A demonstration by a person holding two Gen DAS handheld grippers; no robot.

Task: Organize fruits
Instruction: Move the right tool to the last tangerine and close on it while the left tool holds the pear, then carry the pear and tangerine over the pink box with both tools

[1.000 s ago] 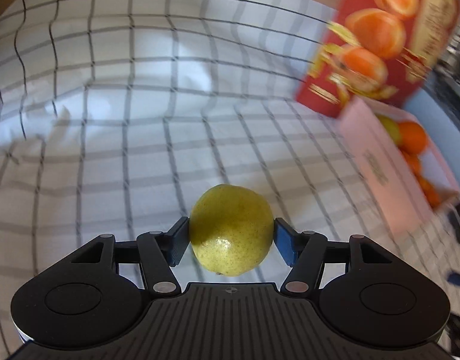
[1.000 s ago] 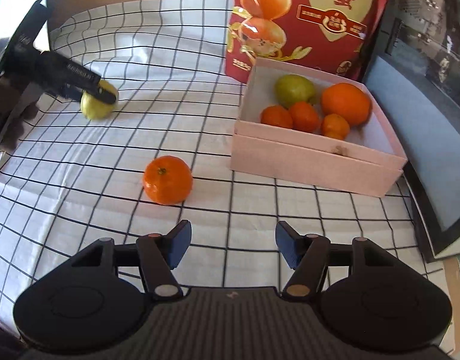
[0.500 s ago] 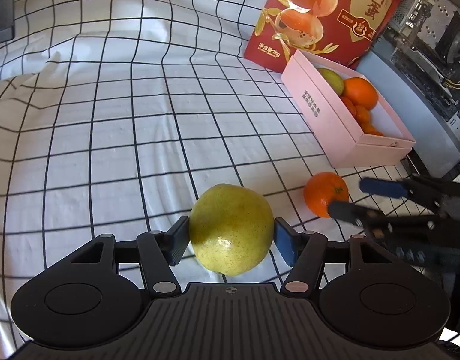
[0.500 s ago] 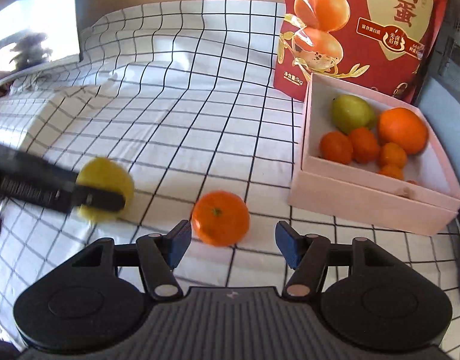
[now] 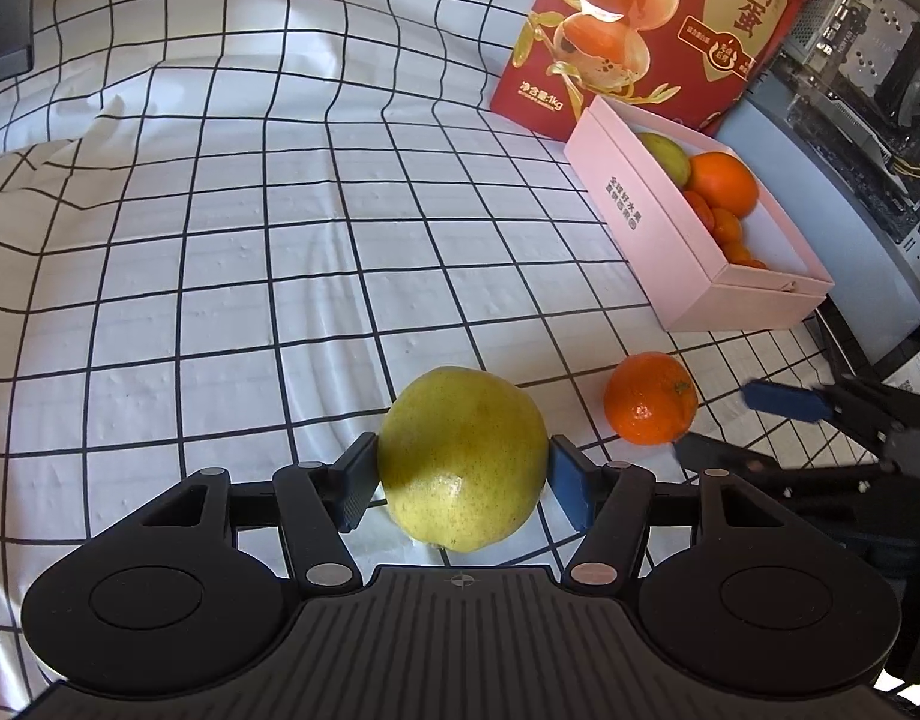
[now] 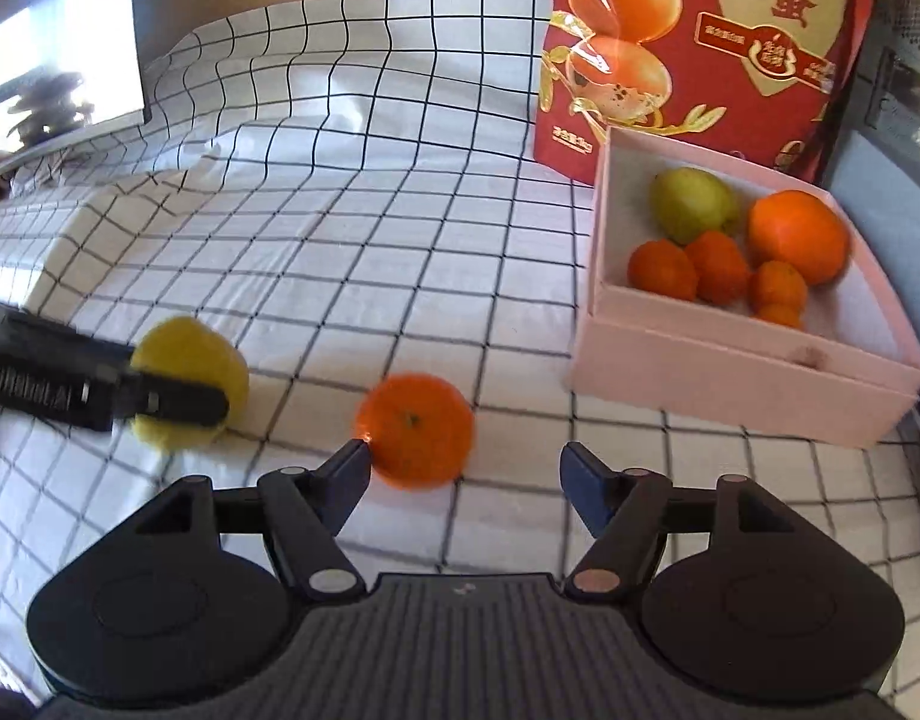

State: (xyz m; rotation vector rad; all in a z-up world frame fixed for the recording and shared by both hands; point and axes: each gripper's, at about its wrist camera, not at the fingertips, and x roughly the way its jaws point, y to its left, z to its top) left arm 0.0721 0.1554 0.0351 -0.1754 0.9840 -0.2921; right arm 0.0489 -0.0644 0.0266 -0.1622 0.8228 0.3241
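Observation:
My left gripper [image 5: 463, 480] is shut on a yellow-green pear [image 5: 463, 456] and holds it just above the checked cloth; it also shows at the left of the right wrist view [image 6: 189, 381]. A loose orange [image 6: 416, 429] lies on the cloth, just ahead of my open right gripper [image 6: 466, 471] and close to its left fingertip [image 6: 354, 465]. It also shows in the left wrist view [image 5: 650, 397]. The pink box [image 6: 730, 372] at the right holds a green pear [image 6: 691, 204] and several oranges [image 6: 799, 237].
A tall red printed bag [image 6: 700, 30] stands behind the box. A black-and-white checked cloth [image 5: 249, 252] covers the table, with folds at the far left. Computer hardware [image 5: 868, 72] and a grey panel stand to the right of the box. A dark screen [image 6: 57, 48] stands at the far left.
My left gripper has swung right and nearer to the box with the pear in it. My right gripper has moved forward up to the loose orange.

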